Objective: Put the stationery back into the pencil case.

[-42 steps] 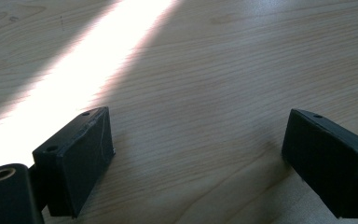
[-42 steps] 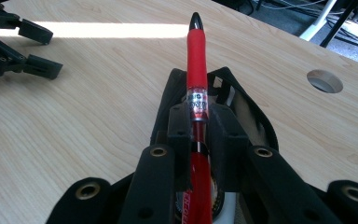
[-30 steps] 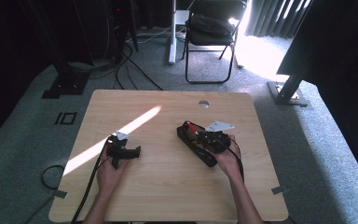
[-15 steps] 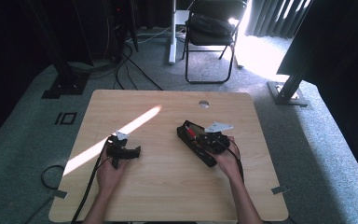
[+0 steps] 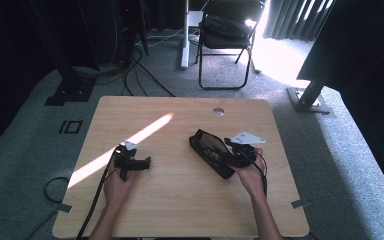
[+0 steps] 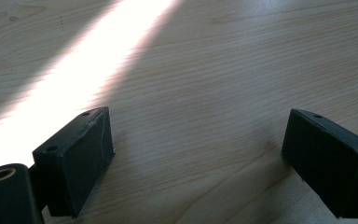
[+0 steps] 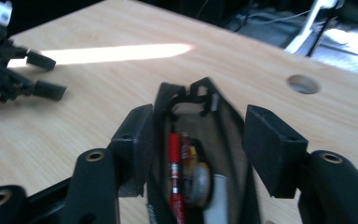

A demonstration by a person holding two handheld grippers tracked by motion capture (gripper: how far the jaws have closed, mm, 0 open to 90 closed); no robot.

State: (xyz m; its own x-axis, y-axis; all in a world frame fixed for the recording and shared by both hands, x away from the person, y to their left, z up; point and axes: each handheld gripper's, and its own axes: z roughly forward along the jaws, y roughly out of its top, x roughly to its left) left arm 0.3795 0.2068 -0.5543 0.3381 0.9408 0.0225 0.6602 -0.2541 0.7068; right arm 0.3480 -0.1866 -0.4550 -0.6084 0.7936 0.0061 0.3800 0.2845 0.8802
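the black pencil case (image 5: 211, 152) lies open on the table (image 5: 180, 210), slanted, toward the right edge and about midway between the near and far edges. the right gripper (image 7: 196, 140) sits at its near end, and its jaws have just been opening — they now stand apart on either side of the case's mouth, the pads off the fabric, so nothing is gripped. this looks like a let-go after pulling the case open or after setting something inside; the next move likely calls for drawing the right gripper back clear of the mouth, or dipping in for an item without snagging the zip.

the left gripper (image 5: 130, 162) rests near the left edge, beside the strip of sunlight (image 5: 145, 135), jaws wide with bare wood between them.

the right gripper view gives what the high view cannot — a red pen (image 7: 175, 172), a round whitish thing and other small pieces inside the case. the high view gives the layout: both hands, well apart, and the cable hole (image 5: 218, 111) by the far edge.
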